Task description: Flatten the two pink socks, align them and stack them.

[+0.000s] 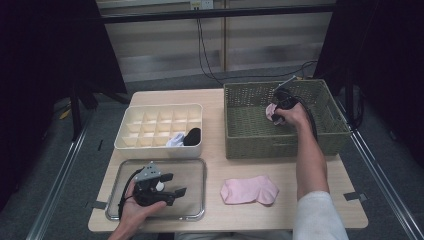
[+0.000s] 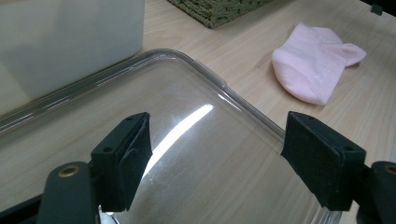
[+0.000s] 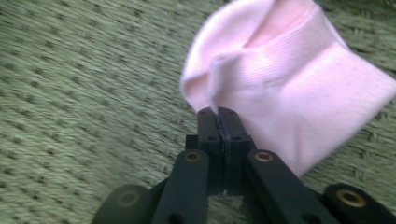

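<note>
The right gripper (image 3: 218,112) reaches down into the woven basket (image 1: 240,131) at the far right of the counter (image 1: 285,205). Its jaws are pressed together on a fold of a pink sock (image 3: 299,88), pinching the cloth at its edge. In the right gripper view the sock hangs off the jaw tips, bunched near the pinch and spreading out to the right, with the green weave of the basket floor under it. In the high view the right gripper (image 1: 277,114) and the sock (image 1: 270,111) sit toward the middle of the basket, under the person's right hand (image 1: 290,114).

The left gripper (image 1: 170,184) rests over the clear tray (image 1: 192,214) at the near left of the counter, held in the left hand (image 1: 137,207). Its jaws are spread wide with nothing between them; in the left gripper view the tray's glossy surface (image 2: 196,154) shows through the gap.

A second pink sock (image 1: 248,190) lies flat on the counter, just right of the tray and in front of the basket. A white divided box (image 1: 150,145) stands behind the tray, left of the basket, with a white and a black bundle (image 1: 185,137) in its near cells.
</note>
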`<action>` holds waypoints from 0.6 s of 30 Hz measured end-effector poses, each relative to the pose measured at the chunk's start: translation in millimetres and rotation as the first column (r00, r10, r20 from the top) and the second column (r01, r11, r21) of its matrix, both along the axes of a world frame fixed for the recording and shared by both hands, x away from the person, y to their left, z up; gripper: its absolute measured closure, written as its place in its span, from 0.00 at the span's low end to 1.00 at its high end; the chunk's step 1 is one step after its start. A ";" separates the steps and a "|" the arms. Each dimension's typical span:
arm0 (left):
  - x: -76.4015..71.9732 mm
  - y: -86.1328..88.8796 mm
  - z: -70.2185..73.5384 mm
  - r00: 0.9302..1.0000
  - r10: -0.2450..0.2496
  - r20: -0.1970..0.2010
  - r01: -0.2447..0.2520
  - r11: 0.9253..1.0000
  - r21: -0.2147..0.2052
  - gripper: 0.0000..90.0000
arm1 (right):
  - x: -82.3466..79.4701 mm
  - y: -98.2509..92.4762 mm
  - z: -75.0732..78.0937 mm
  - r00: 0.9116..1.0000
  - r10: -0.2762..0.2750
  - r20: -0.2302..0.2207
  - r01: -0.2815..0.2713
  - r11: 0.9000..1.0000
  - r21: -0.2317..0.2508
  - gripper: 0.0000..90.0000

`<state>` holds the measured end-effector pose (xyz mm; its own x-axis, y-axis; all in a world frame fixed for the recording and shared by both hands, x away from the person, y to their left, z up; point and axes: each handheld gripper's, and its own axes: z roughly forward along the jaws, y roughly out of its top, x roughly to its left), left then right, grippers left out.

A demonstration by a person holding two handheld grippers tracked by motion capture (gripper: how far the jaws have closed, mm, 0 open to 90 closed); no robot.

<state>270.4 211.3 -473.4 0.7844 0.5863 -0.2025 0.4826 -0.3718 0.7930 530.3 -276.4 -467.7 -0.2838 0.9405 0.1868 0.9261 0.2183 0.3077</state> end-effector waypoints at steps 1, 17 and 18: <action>0.0 0.1 -0.3 1.000 0.002 -0.001 -0.003 1.000 -0.003 0.26 | -0.7 0.0 1.9 1.000 0.000 0.013 -0.001 1.000 0.015 1.00; -0.3 0.9 0.4 1.000 0.004 0.007 -0.004 1.000 0.010 0.26 | -16.7 -4.3 33.0 0.983 -0.034 0.182 0.001 0.984 0.176 1.00; -0.4 1.4 0.7 1.000 0.004 0.013 -0.004 1.000 0.018 0.26 | -17.8 -4.8 35.1 0.980 -0.032 0.196 -0.003 0.985 0.174 1.00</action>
<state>270.0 212.7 -472.7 0.7846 0.5928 -0.1817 0.4735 -0.3838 0.7928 512.6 -281.2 -432.6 -0.3180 0.9030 0.2887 0.8462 0.1330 0.5161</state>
